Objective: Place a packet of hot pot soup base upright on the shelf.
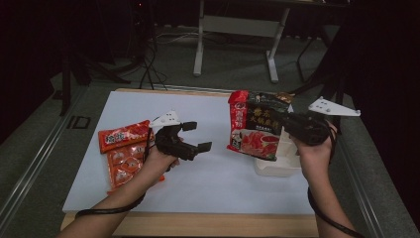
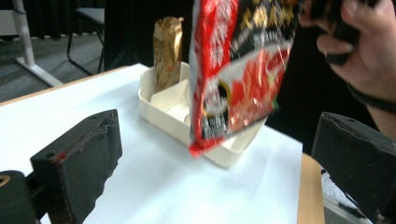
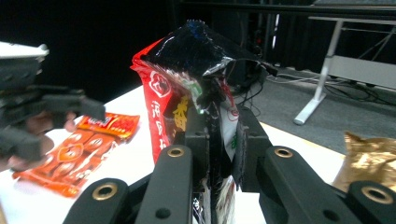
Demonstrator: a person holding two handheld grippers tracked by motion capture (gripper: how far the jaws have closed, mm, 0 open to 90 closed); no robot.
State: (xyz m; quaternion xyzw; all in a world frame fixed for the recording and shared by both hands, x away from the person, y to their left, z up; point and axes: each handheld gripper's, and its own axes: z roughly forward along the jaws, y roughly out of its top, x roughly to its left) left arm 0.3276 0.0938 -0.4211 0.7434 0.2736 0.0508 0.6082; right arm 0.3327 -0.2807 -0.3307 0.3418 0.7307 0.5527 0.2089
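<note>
**Red-and-black pouch held up over the tray, left tongs empty**

The white table top [image 1: 208,173] spreads out in front of me, its wooden edge showing along the near side. Toward its right stands the cream divided tray [image 1: 277,166], with a crinkled gold packet [image 2: 167,49] standing upright in its far compartment.

Next in size is the red-and-black food pouch [image 1: 257,130], which I hold up off the table, above and just in front of the tray. My right gripper [image 3: 219,140] is clamped on the pouch's edge; in the right gripper view the foil is pinched tight between the two pads, and the pouch rises crumpled above them.

On the left side of the table lies the flat orange-red snack packet [image 1: 124,151], partly under my left forearm and hand.

My left gripper [image 1: 195,136] hovers over the middle of the table, well apart from the pouch, pointing toward it. Its jaws stand wide apart with nothing between them; in the left gripper view the tray and hanging pouch show in the gap.
</note>
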